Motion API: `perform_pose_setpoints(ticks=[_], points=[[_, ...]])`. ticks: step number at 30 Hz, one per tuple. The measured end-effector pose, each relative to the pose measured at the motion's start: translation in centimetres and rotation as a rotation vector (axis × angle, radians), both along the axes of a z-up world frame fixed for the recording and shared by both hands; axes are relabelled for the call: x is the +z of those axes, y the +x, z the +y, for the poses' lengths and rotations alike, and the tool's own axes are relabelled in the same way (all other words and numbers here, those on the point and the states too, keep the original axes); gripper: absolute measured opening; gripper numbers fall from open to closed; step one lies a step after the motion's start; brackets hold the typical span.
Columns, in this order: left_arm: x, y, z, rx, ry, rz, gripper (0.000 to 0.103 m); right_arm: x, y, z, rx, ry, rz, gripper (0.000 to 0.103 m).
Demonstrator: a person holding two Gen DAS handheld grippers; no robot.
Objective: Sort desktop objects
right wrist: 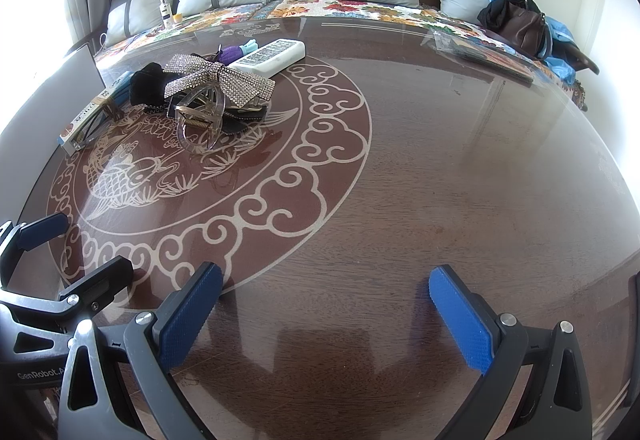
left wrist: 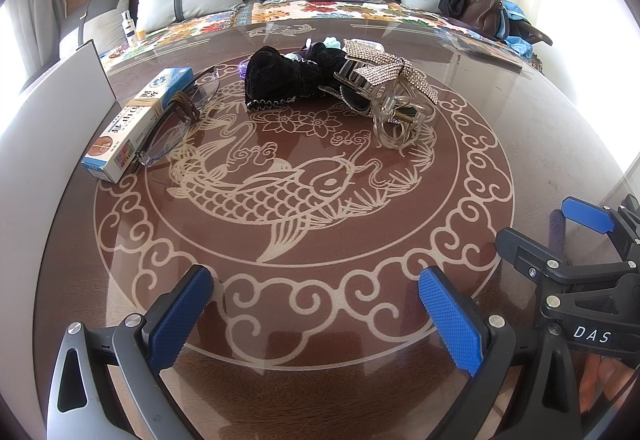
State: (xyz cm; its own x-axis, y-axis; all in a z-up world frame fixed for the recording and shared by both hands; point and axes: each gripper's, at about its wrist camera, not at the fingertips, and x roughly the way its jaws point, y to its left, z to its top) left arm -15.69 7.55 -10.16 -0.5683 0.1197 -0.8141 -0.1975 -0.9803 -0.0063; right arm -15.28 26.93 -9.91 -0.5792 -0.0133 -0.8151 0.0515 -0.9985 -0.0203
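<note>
Nearest, the left gripper (left wrist: 316, 314) and right gripper (right wrist: 326, 314) hover low over the near part of the table (right wrist: 460, 167), side by side, both pointing toward the far pile. Each has its jaws spread wide with nothing between them; neither touches any object.

The step in hand looks like the first reach, so pick 1 item and commit. The clear claw clip (left wrist: 394, 115) is the closest of the pile and stands proud, its rhinestone bow (left wrist: 384, 69) on top; I would take it by the hard body, not the bow, since the bow may flex. It touches the black scrunchie (left wrist: 280, 77), so lift straight up to avoid dragging that along.

To the left, glasses (left wrist: 176, 127) lean against a box (left wrist: 136, 123), well apart from the clip. Farthest, a white remote (right wrist: 272, 57) lies behind the pile.
</note>
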Motion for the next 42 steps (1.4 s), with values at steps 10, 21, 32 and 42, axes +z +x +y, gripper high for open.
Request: perform_pose_setpoints(ticks=[10,21,32,42], points=[[0.1,1.8,-0.9,-0.087,0.0,0.0,0.103,0.0,0.0,0.0,0.0,0.0,0.0,0.103],[3.1,-0.6,-5.6,-0.056,0.047,0.011,0.103,0.0,0.0,0.0,0.0,0.0,0.0,0.103],[4.6,-16.3,-9.7,0.005,-0.001,-0.12,0.103,0.0,0.0,0.0,0.0,0.0,0.0,0.103],[0.7,-20.6,-9.7,0.004,-0.043,-0.169,0.103,0.0,0.1,-0.1,-0.001,0.006,0.001,0.103]])
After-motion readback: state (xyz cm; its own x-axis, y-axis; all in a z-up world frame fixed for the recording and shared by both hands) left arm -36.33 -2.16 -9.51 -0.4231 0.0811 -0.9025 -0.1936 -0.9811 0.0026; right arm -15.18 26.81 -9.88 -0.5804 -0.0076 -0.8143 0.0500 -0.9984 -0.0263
